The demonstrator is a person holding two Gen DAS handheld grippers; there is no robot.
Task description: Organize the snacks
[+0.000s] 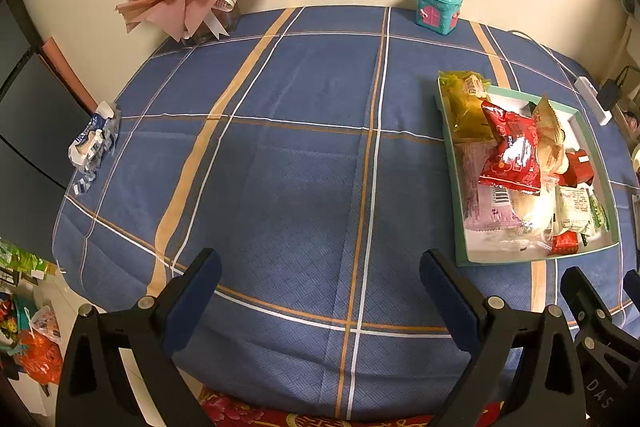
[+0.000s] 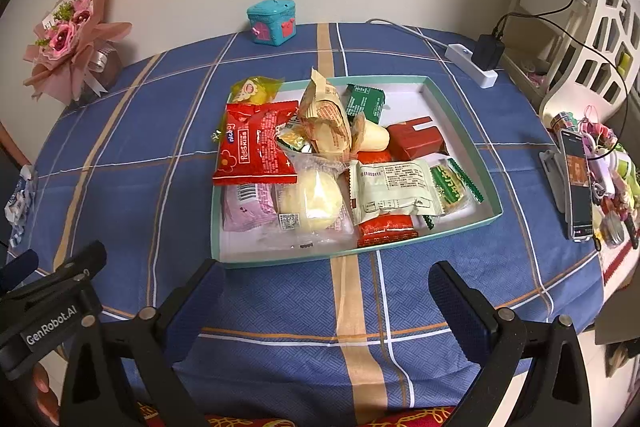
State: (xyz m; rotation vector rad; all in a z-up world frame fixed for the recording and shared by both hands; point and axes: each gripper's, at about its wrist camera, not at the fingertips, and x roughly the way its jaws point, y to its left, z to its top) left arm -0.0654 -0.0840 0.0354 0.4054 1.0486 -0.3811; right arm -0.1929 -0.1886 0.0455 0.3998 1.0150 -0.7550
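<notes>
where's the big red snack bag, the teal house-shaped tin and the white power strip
Big red foil snack bag (image 2: 256, 147), right wrist view, middle of its printed front.
Teal house-shaped tin (image 2: 272, 23), right wrist view, front wall between the pink door and window.
White power strip (image 2: 468, 61), right wrist view, top face beside the black plug.

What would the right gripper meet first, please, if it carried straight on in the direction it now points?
Probably the near rim of the snack tray, which lies just ahead of the open right gripper over the tablecloth. If it travels above the rim, the clear-wrapped bun comes first; depth is hard to judge.
</notes>
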